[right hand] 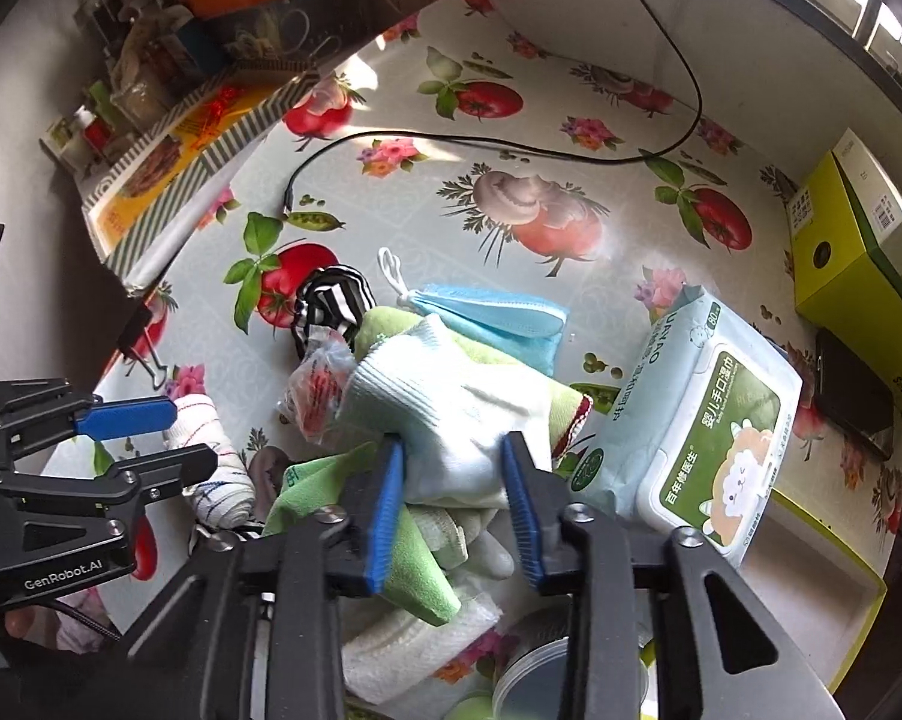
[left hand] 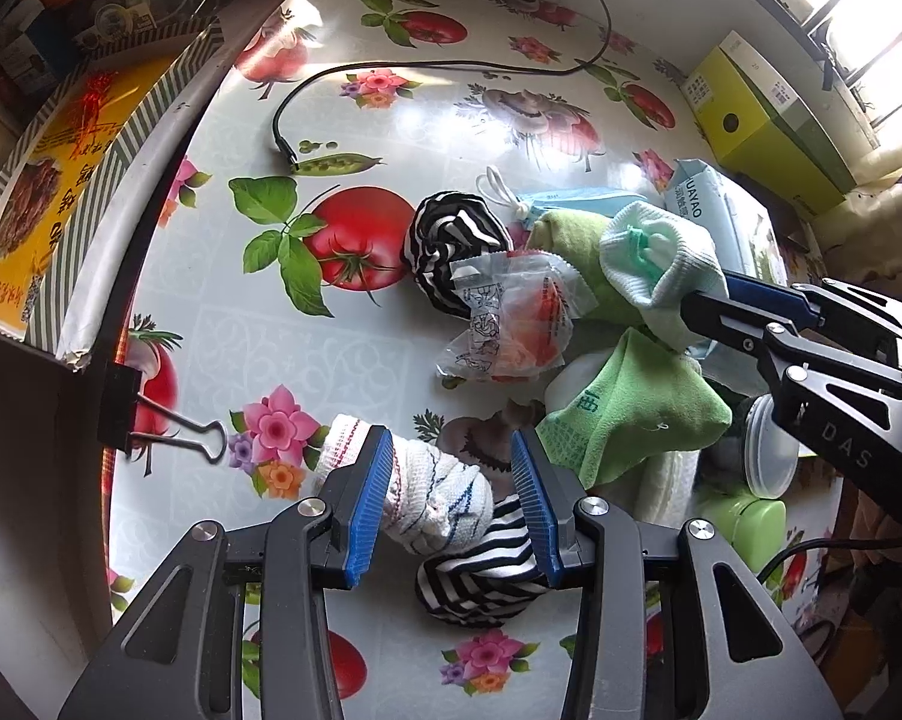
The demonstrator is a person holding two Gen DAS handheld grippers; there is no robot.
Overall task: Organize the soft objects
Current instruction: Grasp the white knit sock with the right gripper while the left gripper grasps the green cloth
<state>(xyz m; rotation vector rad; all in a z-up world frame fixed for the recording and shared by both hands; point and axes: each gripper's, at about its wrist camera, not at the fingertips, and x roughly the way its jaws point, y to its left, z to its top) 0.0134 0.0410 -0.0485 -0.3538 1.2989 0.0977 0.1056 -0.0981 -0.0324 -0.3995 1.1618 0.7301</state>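
Right gripper [right hand: 454,501] clamps ribbed white sock [right hand: 445,420]; left gripper [left hand: 451,498] spread wide, straddling rolled waffle-knit cloth [left hand: 433,492].

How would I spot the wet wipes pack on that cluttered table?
Start at the yellow-green carton by the wall on the flowery tablecloth. Just in front of it, beside the heap of socks, lies the wet wipes pack. It alone is a pale blue plastic packet with a white flip lid and a cartoon sheep.

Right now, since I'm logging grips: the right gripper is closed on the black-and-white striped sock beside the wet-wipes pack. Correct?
Not quite. The right gripper is closed on the white-and-mint sock, not a striped one, beside the wet-wipes pack. The right wrist view shows it.
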